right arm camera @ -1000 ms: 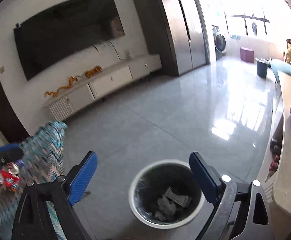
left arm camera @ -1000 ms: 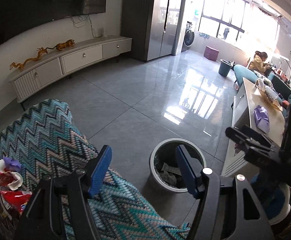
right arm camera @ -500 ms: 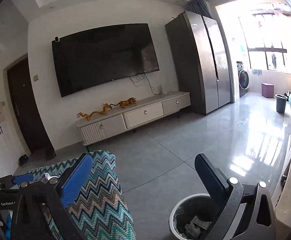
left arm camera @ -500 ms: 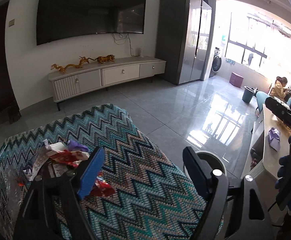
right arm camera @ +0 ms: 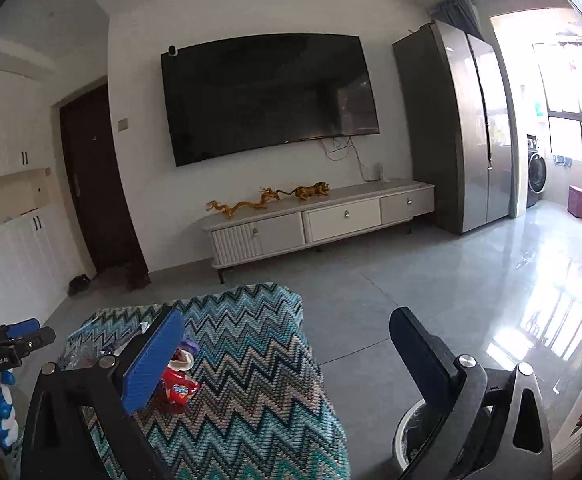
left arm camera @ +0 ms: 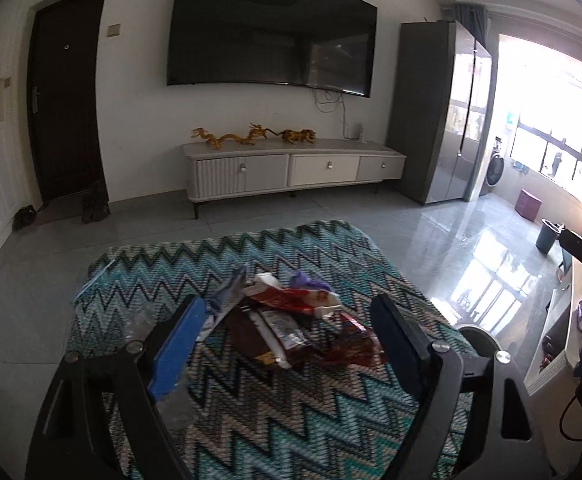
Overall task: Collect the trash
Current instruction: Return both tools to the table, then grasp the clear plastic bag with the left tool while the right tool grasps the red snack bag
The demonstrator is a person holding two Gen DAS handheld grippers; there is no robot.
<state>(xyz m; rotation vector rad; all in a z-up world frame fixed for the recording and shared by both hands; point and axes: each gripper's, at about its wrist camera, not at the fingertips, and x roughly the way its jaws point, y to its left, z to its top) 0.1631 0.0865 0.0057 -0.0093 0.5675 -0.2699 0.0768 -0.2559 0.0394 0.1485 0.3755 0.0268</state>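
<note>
I have two tools up, both with fingers spread wide apart and nothing between them. The left tool (left arm camera: 287, 336) hangs over one pile of wrappers (left arm camera: 291, 320) lying on the zigzag-patterned desk (left arm camera: 275, 416); I count a red-and-white packet, a dark brown one, a crumpled red one nearer the right finger, a purple scrap behind and clear plastic by the left finger (left arm camera: 177, 346). The pile sits between and just ahead of the fingertips, not touched as far as I can tell. The right tool (right arm camera: 287, 356) is off the desk's right edge; the red wrapper (right arm camera: 177, 390) shows beside its left finger. One round trash bin (right arm camera: 411, 432) stands on the floor beside the desk, behind the right finger; its contents are hidden.
</note>
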